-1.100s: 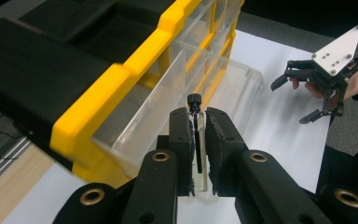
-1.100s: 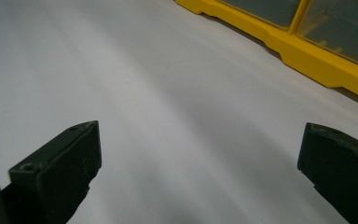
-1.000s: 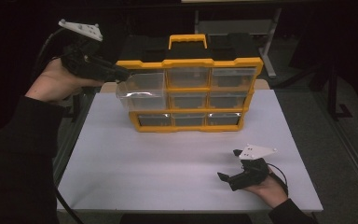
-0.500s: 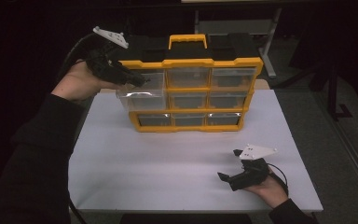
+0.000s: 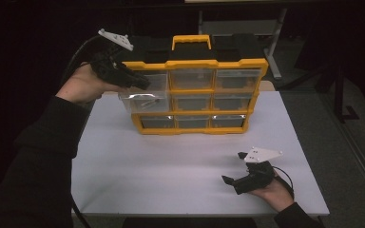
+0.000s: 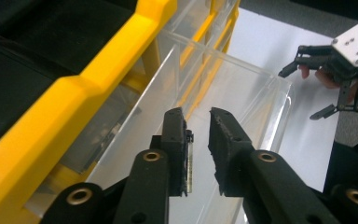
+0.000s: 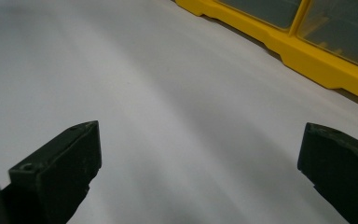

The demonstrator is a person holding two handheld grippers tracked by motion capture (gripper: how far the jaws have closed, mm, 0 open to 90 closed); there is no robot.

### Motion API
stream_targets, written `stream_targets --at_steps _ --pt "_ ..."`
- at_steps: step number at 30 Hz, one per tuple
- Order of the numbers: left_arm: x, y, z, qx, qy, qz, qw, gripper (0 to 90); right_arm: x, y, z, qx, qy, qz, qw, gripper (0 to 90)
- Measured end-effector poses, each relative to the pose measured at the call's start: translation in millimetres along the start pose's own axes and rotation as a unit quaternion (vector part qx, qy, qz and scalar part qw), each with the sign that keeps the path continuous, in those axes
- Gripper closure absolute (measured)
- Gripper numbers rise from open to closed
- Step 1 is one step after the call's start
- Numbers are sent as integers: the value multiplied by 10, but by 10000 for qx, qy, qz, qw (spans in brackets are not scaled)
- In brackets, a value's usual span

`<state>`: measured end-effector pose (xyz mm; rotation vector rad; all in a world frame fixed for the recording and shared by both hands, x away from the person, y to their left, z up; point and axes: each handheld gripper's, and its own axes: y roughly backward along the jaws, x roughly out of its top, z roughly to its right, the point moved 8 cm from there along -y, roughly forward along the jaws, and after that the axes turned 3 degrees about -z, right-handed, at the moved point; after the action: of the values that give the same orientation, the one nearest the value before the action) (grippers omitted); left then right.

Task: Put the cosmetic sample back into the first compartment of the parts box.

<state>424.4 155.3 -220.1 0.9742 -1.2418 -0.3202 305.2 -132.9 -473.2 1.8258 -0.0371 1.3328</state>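
While the yellow organiser (image 5: 195, 95) stands upright at the far middle of the white surface (image 5: 171, 166), its top-left clear drawer (image 5: 140, 97) juts out toward the left and near side, well proud of the other drawers. In the high view, some small pale bits glint in the drawer's bottom, too small to name.

At the far left, the left gripper (image 6: 196, 140) hangs over the open top of that pulled-out drawer. In the left gripper view its jaws stand narrow, with a slim gap between them. They have just been opening a little, and nothing sits between the pads. A thin metal strip (image 6: 190, 161) shows along the inner face of the left jaw; whether it is a part of the gripper or something apart cannot be told. The drawer's clear side wall runs close beside that jaw, and the yellow frame runs along the left of that view. The left hand (image 5: 83, 85) holds the gripper from the left edge of the surface, its dark sleeve (image 5: 43, 156) stretching back to the near left.

Well apart from all this, the right gripper (image 5: 231, 179) rests low at the near right of the surface, pointing left. Its jaws are wide, with bare white surface between them. The organiser's yellow base shows in the far right corner of the right gripper view.
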Motion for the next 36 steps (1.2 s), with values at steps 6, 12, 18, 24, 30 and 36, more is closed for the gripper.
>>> stream_targets --at_steps 6,12,18,24,30,36 --pt "12 78 -6 -22 60 101 9999 706 0 2 9 6 -14 26 10000 0" --pt "20 182 -19 18 90 218 9997 635 -9 4 18 11 -33 27 10000 0" --pt "-12 252 -13 66 132 300 9994 528 -9 2 20 6 -11 15 10000 0" --pt "-58 353 -9 138 195 437 9988 429 -5 7 23 -10 -37 19 10000 0" --pt "-194 436 -18 190 282 455 9984 330 -9 0 27 -20 -32 -6 10000 0" --pt "-335 465 -28 333 400 507 9974 155 -7 0 25 -26 -25 1 10000 0"
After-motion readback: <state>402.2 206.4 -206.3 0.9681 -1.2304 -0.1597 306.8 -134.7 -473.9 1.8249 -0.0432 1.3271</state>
